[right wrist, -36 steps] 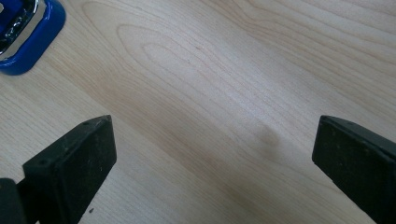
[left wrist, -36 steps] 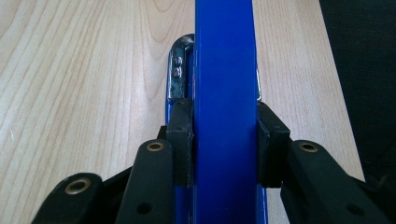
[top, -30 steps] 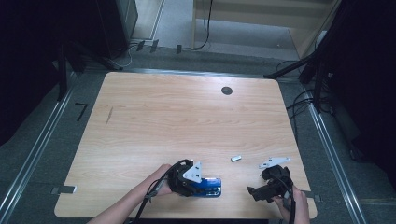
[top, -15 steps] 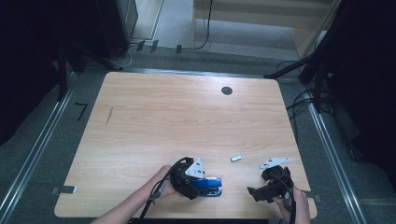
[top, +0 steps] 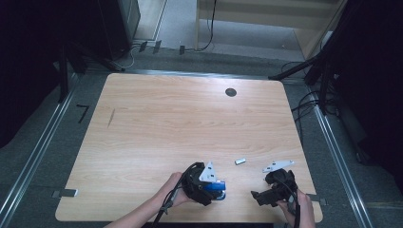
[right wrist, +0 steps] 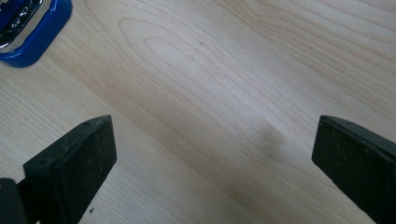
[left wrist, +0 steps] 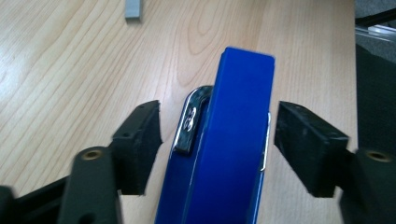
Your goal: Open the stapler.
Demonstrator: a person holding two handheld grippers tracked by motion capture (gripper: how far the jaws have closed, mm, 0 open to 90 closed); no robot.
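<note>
Left gripper [top: 216,190]: sat in the lower middle of the high view, held by the person's left hand [top: 178,192]. Its jaws had just been opening and stood apart on either side of the stapler, with a gap on each side and neither pad pressing it, as the left gripper view showed.
Stapler [left wrist: 224,140]: blue with a chrome part, it lay on the table between the left jaws, filling the lower centre of the left gripper view; in the high view it was at the table's near edge, lower middle.
Right gripper [top: 259,195]: lower right of the high view, jaws spread wide over bare wood and holding nothing.
Staple strip [top: 240,161]: small and grey, above and between the two grippers.
Table [top: 190,118]: light wood.
</note>
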